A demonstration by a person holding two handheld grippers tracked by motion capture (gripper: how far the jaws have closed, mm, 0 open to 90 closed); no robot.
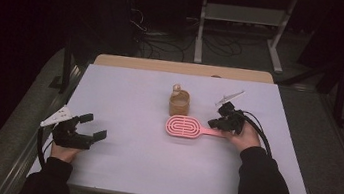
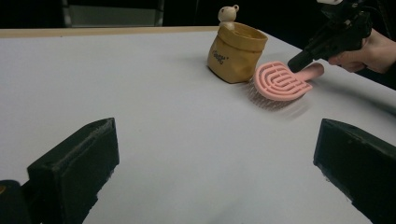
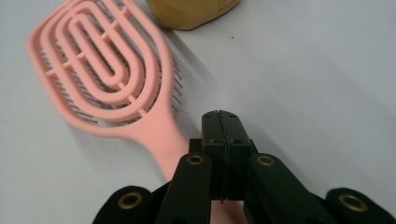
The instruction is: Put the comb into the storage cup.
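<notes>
Pink hairbrush lies bristles-down on the table, just in front of the tan bag, handle toward the right tool. That tool is clenched, jaws together above the handle with nothing between them: brush not gripped yet. Left tool released, idle, well apart. Pickup and placing probably remain.

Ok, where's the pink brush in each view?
High view: brush at table centre, handle toward the right gripper.
Left gripper view: brush upper right.
Right gripper view: brush upper left, handle running under the shut jaws.
Shared landmark: the yellow pouch just behind it.
</notes>
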